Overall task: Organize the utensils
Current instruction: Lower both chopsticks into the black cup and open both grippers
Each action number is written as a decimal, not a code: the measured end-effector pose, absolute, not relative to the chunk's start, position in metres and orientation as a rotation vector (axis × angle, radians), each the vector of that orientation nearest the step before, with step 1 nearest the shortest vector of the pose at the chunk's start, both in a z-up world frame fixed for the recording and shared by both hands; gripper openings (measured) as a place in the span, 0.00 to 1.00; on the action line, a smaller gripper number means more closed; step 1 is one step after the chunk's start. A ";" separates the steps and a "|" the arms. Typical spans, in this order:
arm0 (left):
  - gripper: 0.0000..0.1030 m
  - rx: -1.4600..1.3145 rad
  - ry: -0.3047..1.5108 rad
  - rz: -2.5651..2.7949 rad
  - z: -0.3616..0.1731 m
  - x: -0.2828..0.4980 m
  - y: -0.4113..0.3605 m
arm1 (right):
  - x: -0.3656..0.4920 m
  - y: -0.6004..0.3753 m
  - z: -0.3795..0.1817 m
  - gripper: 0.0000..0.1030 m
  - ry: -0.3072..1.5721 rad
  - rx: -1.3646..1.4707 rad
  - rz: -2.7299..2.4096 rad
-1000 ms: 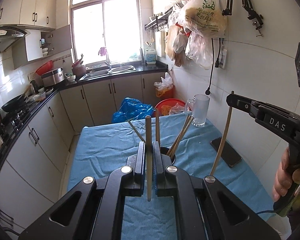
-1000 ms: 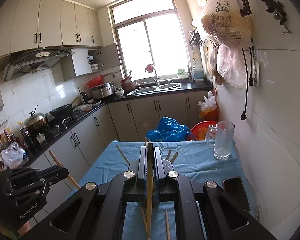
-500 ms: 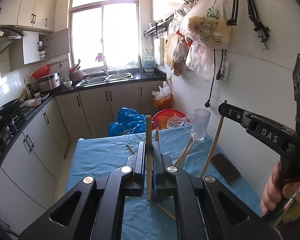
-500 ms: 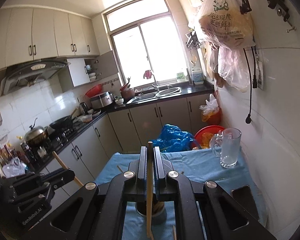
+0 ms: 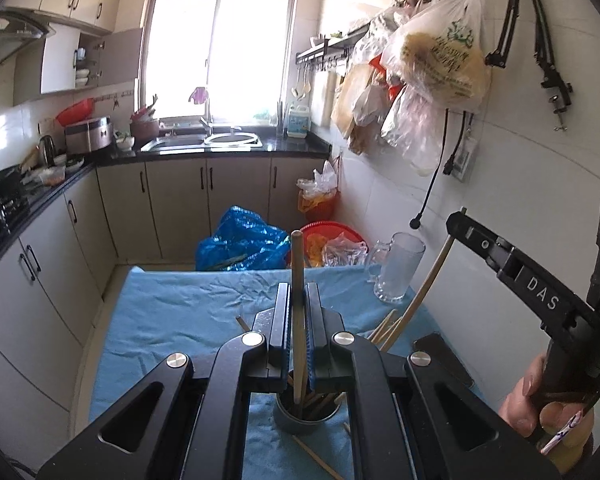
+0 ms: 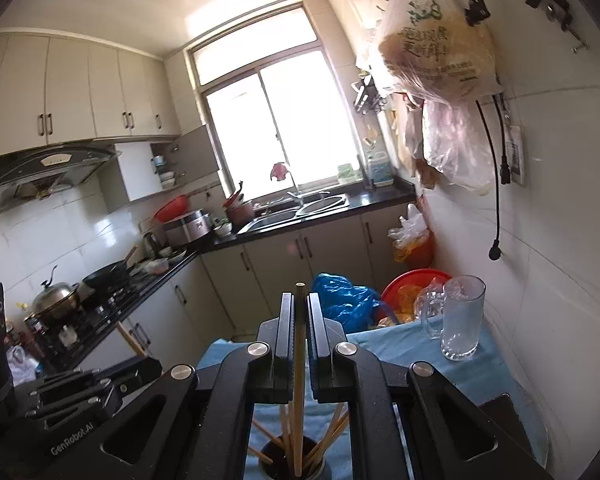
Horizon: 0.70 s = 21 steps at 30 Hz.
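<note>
My left gripper (image 5: pixel 298 294) is shut on a wooden chopstick (image 5: pixel 298 264) held upright, its lower end inside the dark round holder (image 5: pixel 306 420) on the blue cloth. My right gripper (image 6: pixel 299 304) is shut on another chopstick (image 6: pixel 298 380), also upright, its lower end in the same holder (image 6: pixel 292 466). The holder has several chopsticks in it. The right gripper shows at the right of the left wrist view (image 5: pixel 456 220) with its chopstick (image 5: pixel 424 296) slanting down. A loose chopstick (image 5: pixel 316 454) lies on the cloth by the holder.
A glass mug (image 5: pixel 398 268) stands at the table's far right corner. A dark phone (image 5: pixel 444 360) lies on the blue cloth (image 5: pixel 172 320) at the right. The tiled wall is close on the right, kitchen cabinets on the left. A blue bag (image 5: pixel 244 244) lies beyond the table.
Both grippers have lowered over the holder, each with its chopstick. The chopstick ends now reach into the holder, which sits directly beneath the fingers.
</note>
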<state>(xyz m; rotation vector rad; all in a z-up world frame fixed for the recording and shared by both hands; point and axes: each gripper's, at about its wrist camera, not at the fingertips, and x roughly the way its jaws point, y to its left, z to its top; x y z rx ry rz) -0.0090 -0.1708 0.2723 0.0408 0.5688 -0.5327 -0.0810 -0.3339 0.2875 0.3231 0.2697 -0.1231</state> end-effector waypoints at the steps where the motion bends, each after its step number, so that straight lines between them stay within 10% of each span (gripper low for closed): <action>1: 0.06 0.041 0.582 -0.531 0.266 -0.005 -0.170 | -0.076 -0.336 0.281 0.06 0.277 0.335 -0.128; 21: 0.06 0.064 0.665 -0.489 0.214 0.011 -0.172 | -0.036 -0.350 0.197 0.07 0.492 0.410 -0.107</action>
